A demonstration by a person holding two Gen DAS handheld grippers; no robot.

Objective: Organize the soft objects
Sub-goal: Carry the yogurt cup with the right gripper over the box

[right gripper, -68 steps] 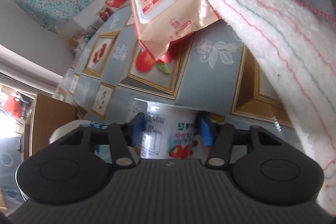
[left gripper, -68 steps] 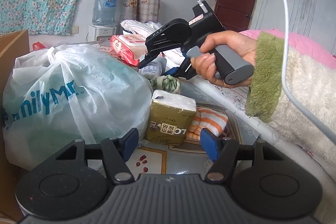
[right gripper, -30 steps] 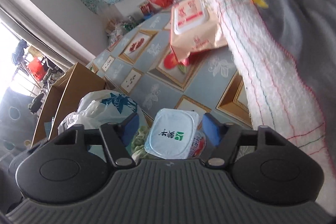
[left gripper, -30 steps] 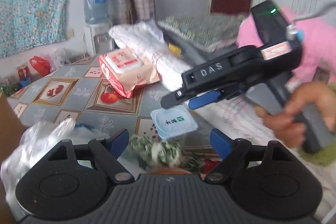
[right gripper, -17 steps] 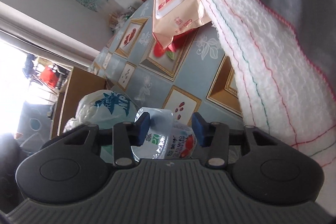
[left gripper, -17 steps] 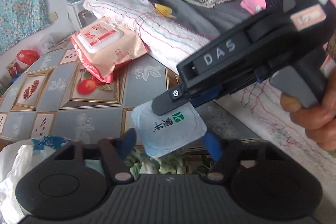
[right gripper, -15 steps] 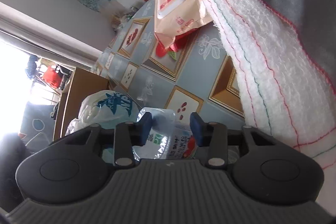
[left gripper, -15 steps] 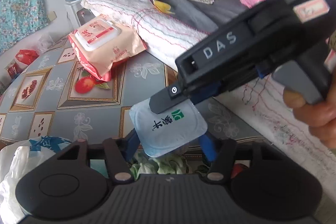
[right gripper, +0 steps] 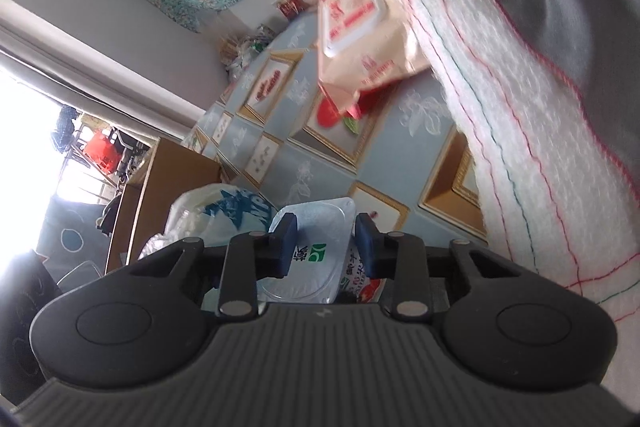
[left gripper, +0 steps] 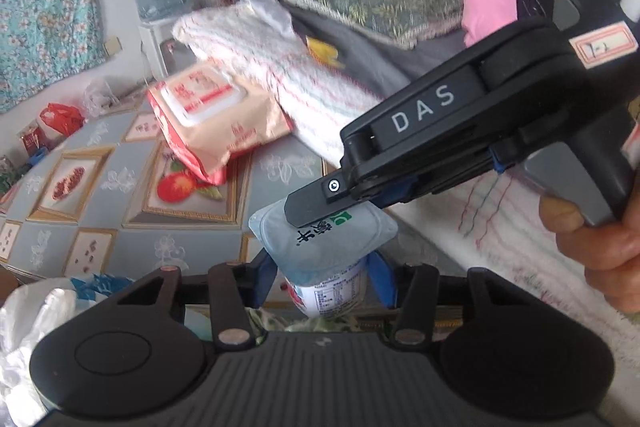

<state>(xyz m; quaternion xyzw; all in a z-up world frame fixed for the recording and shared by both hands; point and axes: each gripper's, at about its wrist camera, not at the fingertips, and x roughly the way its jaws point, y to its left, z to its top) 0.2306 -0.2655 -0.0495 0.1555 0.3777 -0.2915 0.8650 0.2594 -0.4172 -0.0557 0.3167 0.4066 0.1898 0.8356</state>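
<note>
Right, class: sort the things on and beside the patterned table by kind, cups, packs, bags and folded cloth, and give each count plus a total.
Yogurt cups: 1
Wet-wipe packs: 1
White plastic bags: 1
Folded white towels: 1
Total: 4

Yogurt cup (left gripper: 324, 247): base hidden behind the left gripper's body; lid partly covered by the right gripper's finger. Towel (right gripper: 520, 131) and wipes pack (right gripper: 360, 35) blurred, print unreadable. White plastic bag (left gripper: 28, 323) cut off at the left edge.
</note>
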